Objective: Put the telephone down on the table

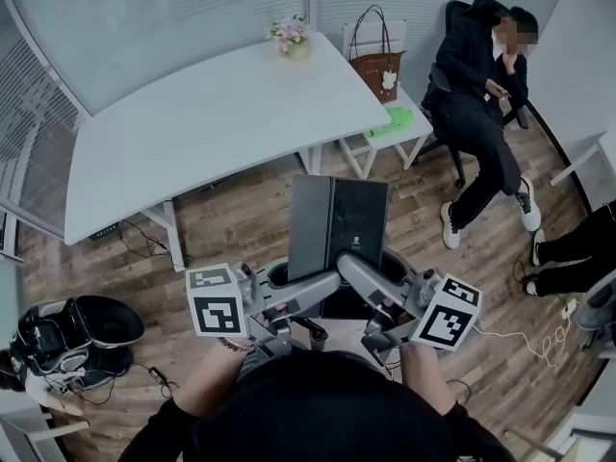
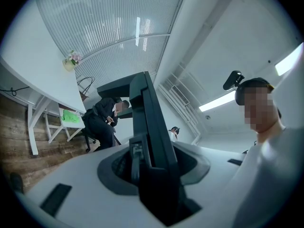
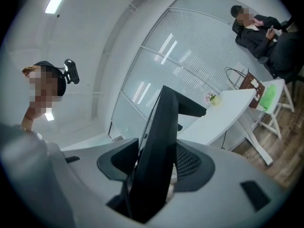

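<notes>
You are standing on a wood-plank floor in a room with blinds on its glass walls. At the far left, black gear lies on the floor. The white table is ahead, with flowers at its far corner. To its right a bag stands on a stool, and beyond that a person is sitting.

The telephone is up in the air in front of you, well short of the table. Your left gripper and right gripper both clamp its lower edge.

Your head hides your arms and the lower edge of the telephone. Its two dark panels show no detail. At the right edge only legs of a second onlooker can be seen.

There is one table, one stool, one bag, one telephone, two grippers and two onlookers.
</notes>
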The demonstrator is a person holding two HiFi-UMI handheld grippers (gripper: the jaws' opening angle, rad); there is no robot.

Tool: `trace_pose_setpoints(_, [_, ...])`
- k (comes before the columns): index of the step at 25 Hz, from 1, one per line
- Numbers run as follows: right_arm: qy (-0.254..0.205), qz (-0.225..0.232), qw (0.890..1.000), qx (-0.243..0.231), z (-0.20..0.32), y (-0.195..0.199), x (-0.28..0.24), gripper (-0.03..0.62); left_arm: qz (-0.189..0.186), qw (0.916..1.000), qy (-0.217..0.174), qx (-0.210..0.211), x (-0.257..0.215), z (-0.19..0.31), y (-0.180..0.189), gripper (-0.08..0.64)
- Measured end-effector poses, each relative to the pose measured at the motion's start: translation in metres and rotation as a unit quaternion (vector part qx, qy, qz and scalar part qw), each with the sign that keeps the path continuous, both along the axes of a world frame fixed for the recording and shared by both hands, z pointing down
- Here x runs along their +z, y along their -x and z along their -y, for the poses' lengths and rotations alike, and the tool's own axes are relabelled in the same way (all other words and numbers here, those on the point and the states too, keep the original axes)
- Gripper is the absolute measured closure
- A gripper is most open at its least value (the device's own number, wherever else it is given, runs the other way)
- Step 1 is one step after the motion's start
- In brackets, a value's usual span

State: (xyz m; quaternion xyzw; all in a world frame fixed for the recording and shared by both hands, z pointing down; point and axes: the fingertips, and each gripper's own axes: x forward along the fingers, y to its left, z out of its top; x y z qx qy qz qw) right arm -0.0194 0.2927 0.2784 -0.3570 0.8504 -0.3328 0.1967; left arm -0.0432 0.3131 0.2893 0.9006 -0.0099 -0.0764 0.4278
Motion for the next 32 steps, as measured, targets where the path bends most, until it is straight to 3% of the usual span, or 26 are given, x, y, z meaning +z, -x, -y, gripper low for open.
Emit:
trace_pose_setpoints(7, [-0.007,-0.009,1.000,0.005,0.021,0.004,0.010,0.380,-0.009,0.9999,-0.009,0.005,0.010,0.022,0.004,0.359])
trace_pose_setpoints(32, [-0.006,-0.013,0.999,0.038,0.228,-0.012,0.003,0.380,-0.005,0.9991,-0.011,0.041,0.003,0.230,-0.012,0.359])
